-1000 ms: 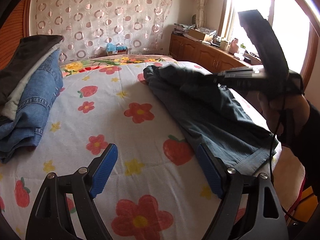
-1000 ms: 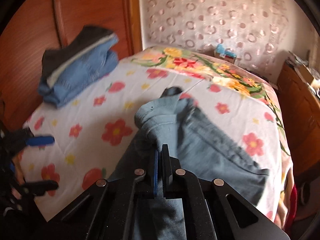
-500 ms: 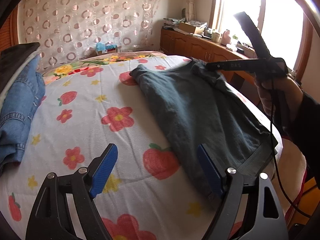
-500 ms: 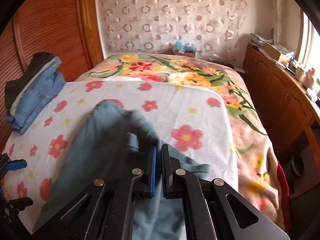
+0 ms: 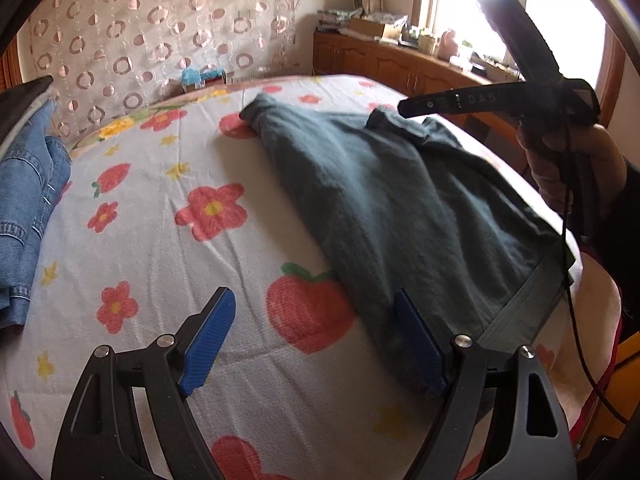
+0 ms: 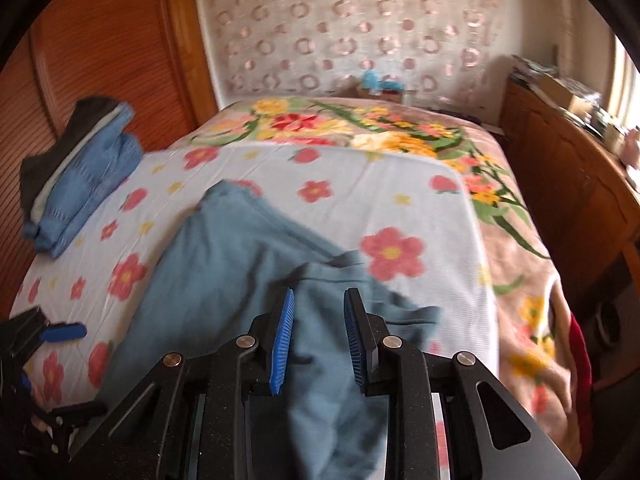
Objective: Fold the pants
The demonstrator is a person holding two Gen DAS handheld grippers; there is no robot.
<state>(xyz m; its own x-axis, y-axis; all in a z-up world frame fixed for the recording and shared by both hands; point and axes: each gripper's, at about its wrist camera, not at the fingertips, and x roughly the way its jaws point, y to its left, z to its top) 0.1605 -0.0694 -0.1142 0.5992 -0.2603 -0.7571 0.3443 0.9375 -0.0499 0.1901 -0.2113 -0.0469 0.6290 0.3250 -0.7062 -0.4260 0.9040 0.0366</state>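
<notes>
Grey-blue pants (image 5: 400, 200) lie spread on the flowered bedsheet (image 5: 168, 240), occupying the centre and right of the left wrist view, with the hemmed band at lower right near the bed's edge and the far end bunched toward the upper centre. In the right wrist view the same pants (image 6: 224, 280) fill the lower centre, a folded ridge of cloth running just above the fingertips.

Right gripper (image 6: 318, 334): jaws parting, blue pads (image 6: 282, 340) set apart, cloth lying between them but not pressed by either pad. In the left wrist view it appears at upper right as a dark bar over the far part of the pants, held by the person's hand (image 5: 560, 160), with a cable hanging down from it.

Left gripper (image 5: 316, 344): fingers spread wide and holding nothing; the right-hand blue pad (image 5: 420, 348) sits over the near edge of the pants, the left-hand one over bare sheet. It also shows at the lower left edge of the right wrist view.

Stack of folded jeans (image 6: 84, 176): at left, against the wooden panel (image 6: 100, 48). A floral blanket (image 6: 360, 128) covers the far end of the bed, below a ring-patterned curtain (image 6: 360, 28). A wooden cabinet (image 5: 400, 68) with clutter stands under the bright window (image 5: 472, 0), upper right.
</notes>
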